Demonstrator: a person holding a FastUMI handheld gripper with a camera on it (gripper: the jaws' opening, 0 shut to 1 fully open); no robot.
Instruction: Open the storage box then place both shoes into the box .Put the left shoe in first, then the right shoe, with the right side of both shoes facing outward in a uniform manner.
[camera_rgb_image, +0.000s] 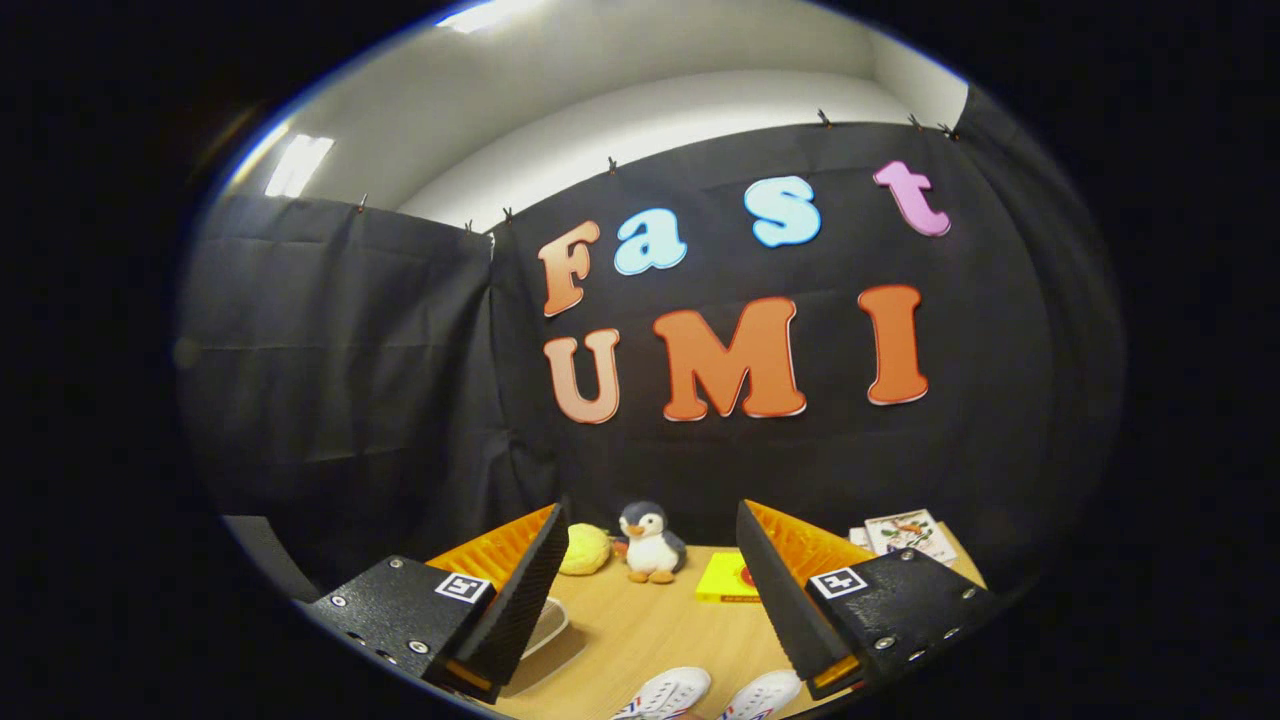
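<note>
My gripper (655, 570) is held high over the wooden table (650, 625), open, with nothing between its fingers. Two white shoes (668, 692) (762, 694) lie side by side on the table below and between the fingers; just their upper parts show. A pale box edge (548, 622), possibly the storage box, peeks out from behind the left finger; most of it is hidden.
At the back of the table, against the black cloth wall, sit a yellow soft ball (585, 549), a penguin plush toy (650, 544) and a flat yellow box (728, 580). Printed cards (908, 533) lie at the back right beyond the right finger.
</note>
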